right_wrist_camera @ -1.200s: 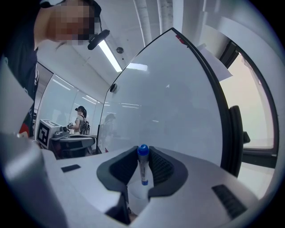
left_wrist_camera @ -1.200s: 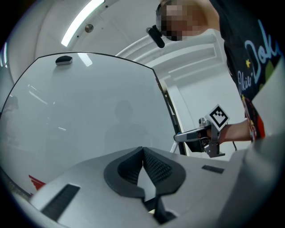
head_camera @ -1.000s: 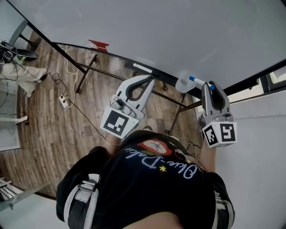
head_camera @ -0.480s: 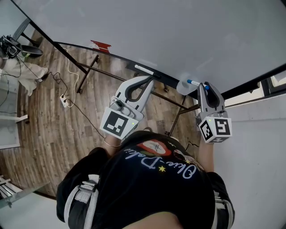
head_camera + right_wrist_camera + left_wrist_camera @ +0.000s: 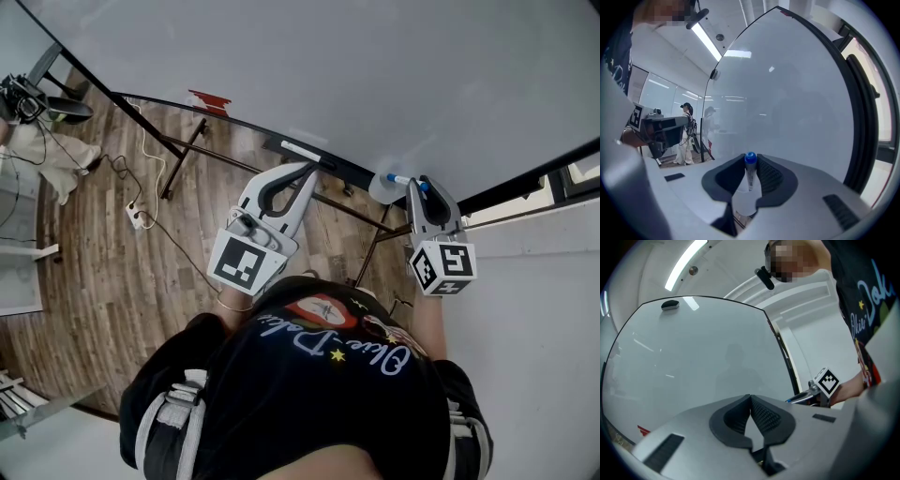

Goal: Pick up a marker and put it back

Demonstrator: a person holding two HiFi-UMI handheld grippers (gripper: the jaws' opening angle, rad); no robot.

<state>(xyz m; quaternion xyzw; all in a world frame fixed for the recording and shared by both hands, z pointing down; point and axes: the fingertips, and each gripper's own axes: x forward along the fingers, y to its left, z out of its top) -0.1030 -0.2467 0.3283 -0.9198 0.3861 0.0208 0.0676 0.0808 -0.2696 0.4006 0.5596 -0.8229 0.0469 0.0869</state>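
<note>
Right tongs (image 5: 750,177) are clenched on the marker (image 5: 750,169), its blue cap poking up between the pads. My left tongs (image 5: 750,401) are closed on nothing, pads meeting at the tips, and are held out level towards the whiteboard (image 5: 375,84). That board fills nearly everything ahead of me. Its dark lower frame (image 5: 246,122) runs slantwise across the head view, with wooden floor (image 5: 103,253) and the stand's legs (image 5: 180,155) beneath. The white wall (image 5: 525,319) closes in on my right, so that side looks tight; the left side is open above the floor. Along the frame I see a red object (image 5: 208,97) well off to the left and a pale bar-shaped thing (image 5: 300,149) nearer. Just ahead of the right tongs is a small white holder (image 5: 379,185). The marker's capped end sits right at that holder; whether it touches I cannot tell. I judge the pick-up done and the return as what remains: settle the marker at the holder, release, and draw back towards me. The board face is close in front, so I would keep any further travel short and low.
</note>
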